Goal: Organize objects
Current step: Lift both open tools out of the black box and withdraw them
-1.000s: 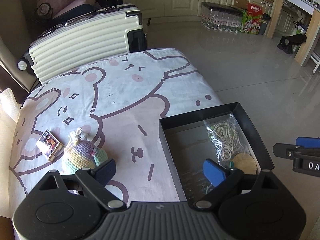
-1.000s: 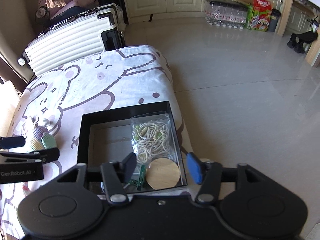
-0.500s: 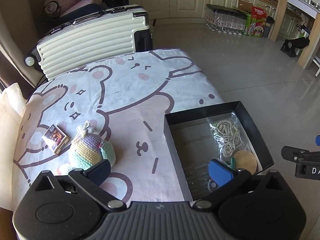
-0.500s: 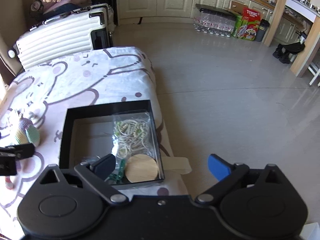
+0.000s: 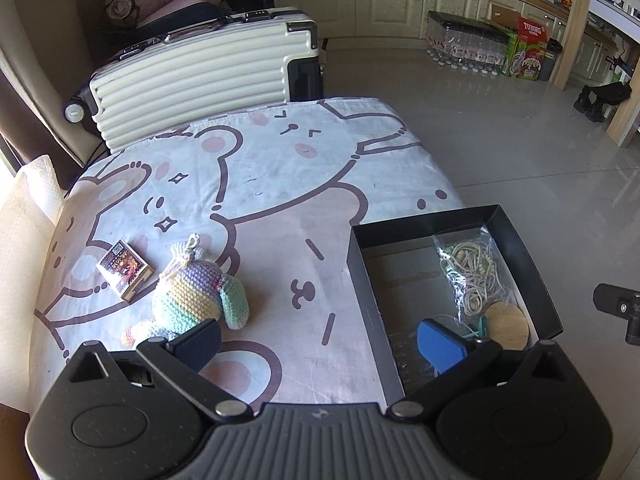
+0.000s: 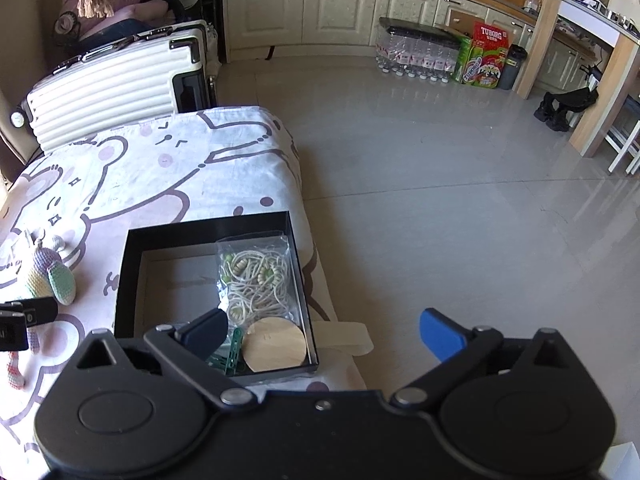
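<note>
Pulled back and higher than a second ago, both claws now spread wide, holding nothing. Left claw (image 5: 318,344) above the bear-print bench (image 5: 280,184), near the crocheted toy (image 5: 196,292) and small card box (image 5: 125,265). Right claw (image 6: 323,332) over the black tray (image 6: 132,280), with bagged cord (image 6: 256,280), wooden disc (image 6: 274,345) and green clip (image 6: 234,354) inside.

A home: kitchen cabinets (image 6: 340,8), suitcase (image 5: 200,80), bedsheet (image 5: 260,184).

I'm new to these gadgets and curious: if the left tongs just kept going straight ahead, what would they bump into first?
Probably the bear-print cloth on the table. The open left tongs aim between the pastel crocheted toy and the black open box; depth is unclear.
</note>
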`<state>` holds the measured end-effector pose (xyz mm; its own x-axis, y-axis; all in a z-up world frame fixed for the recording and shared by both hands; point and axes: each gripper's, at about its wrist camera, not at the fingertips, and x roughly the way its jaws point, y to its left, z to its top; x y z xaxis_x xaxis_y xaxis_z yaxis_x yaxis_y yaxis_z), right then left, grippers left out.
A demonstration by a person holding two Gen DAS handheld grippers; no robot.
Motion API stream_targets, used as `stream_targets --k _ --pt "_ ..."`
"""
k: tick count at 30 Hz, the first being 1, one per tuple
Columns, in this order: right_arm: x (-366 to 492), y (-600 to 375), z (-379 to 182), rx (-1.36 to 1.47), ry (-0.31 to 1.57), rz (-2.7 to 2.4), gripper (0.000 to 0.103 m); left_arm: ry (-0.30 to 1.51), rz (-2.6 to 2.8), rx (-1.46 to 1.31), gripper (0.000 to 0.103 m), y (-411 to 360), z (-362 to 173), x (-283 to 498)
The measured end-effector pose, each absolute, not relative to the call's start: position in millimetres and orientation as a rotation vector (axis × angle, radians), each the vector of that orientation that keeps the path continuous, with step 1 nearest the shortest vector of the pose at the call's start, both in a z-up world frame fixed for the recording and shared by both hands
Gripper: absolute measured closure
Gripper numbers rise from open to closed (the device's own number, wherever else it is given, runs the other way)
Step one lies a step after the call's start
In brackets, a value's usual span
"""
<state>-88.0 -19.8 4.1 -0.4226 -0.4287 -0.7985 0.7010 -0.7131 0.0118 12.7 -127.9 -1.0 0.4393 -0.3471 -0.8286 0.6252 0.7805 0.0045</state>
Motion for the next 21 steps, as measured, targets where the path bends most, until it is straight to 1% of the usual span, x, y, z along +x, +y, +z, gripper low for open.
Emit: stream_targets --k 21 --pt "-89.4 -16.0 5.1 1.088 0.407 -2.19 0.0 0.926 -0.625 0.298 0.0 -127.6 0.8 13.9"
